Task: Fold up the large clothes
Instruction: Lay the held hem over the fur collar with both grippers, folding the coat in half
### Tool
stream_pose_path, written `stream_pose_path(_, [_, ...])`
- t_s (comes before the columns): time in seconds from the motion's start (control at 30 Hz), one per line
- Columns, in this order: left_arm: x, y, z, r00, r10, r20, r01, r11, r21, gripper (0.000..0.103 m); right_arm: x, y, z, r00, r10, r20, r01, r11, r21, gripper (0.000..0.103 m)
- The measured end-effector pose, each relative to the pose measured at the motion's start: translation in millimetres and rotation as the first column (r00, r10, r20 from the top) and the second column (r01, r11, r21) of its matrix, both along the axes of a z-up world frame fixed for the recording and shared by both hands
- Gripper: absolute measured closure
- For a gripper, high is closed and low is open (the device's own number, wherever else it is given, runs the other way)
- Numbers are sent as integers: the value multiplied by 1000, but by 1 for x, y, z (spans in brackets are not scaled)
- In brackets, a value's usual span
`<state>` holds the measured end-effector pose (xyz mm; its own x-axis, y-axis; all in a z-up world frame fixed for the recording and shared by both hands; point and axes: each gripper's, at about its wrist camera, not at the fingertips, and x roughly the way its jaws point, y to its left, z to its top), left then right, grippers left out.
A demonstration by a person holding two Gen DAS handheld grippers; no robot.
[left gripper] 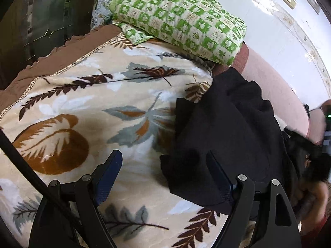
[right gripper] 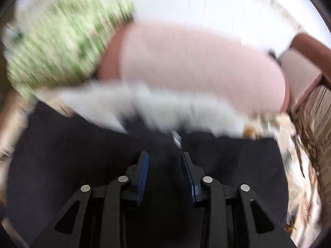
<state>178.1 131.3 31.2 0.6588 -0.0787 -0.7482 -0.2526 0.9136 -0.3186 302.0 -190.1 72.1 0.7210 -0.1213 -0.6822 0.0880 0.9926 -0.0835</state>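
Black garment (left gripper: 227, 128) lies bunched on the leaf-print blanket (left gripper: 86, 107) of the bed near the green checked pillow (left gripper: 182, 20), left gripper (left gripper: 163, 161) jaws wide apart over its edge, right gripper (right gripper: 164, 159) jaws clamped on its cloth.

Right gripper (right gripper: 164, 157) over black garment (right gripper: 62, 155), blurred pink cushion (right gripper: 196, 62) behind

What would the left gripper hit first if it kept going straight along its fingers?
Most likely the leaf-print blanket right beside the near edge of the black garment. The left gripper is open: one finger is over the blanket, the other over the garment. Depth is unclear, so either could touch first.
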Motion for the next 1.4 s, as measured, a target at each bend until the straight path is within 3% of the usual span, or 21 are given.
stream_pose_path(0.1, [-1,10,1,1000,27,-4,-27,1000,-11,21,-13,35,21,989,143,36,-145,986,81,67])
stream_pose_path(0.17, [-1,17,0,999,45,-8,-46,999,-22,21,-7,69,15,962,274,-11,-270,951,151,67])
stream_pose_path(0.23, [-1,24,0,998,61,-10,-61,998,-31,21,6,99,3,945,325,-39,-317,937,148,68])
stream_pose_path(0.3, [0,29,-1,997,73,-11,-73,997,-30,21,28,120,-15,938,340,-72,-328,934,144,68])
stream_pose_path(0.43, [3,37,-1,995,98,-16,-98,995,-17,21,69,152,-54,922,342,-180,-298,926,232,67])
stream_pose_path(0.5, [6,40,-2,993,117,-15,-117,993,-9,21,85,160,-71,910,347,-228,-299,929,218,67])
stream_pose_path(0.63, [10,38,-7,992,122,-27,-122,993,-1,21,75,155,-67,914,334,-229,-287,934,213,68])
stream_pose_path(0.77, [11,28,-10,995,97,-31,-96,995,17,21,31,119,-19,942,329,-64,-300,912,279,68])
stream_pose_path(0.87, [11,19,-9,997,73,-27,-73,997,22,21,-9,61,8,956,292,16,-283,908,311,68])
stream_pose_path(0.97, [11,13,-8,998,53,-22,-53,998,29,21,-29,-1,5,977,213,4,-203,925,322,68])
stream_pose_path(1.07, [12,11,-8,998,50,-24,-50,998,40,21,-40,-83,-17,997,39,-64,-16,946,325,69])
stream_pose_path(1.13, [13,12,-8,998,58,-25,-56,998,39,21,-51,-150,-34,996,-44,-82,77,881,466,93])
stream_pose_path(1.2, [14,14,-9,998,62,-29,-61,997,38,21,-65,-191,-37,983,-154,-95,181,849,496,93])
stream_pose_path(1.3, [16,15,-10,997,62,-39,-60,997,40,20,-83,-223,-35,966,-236,-103,257,848,464,90])
stream_pose_path(1.4, [15,14,-9,997,63,-39,-61,997,43,21,-109,-228,-27,965,-242,-100,261,852,454,86])
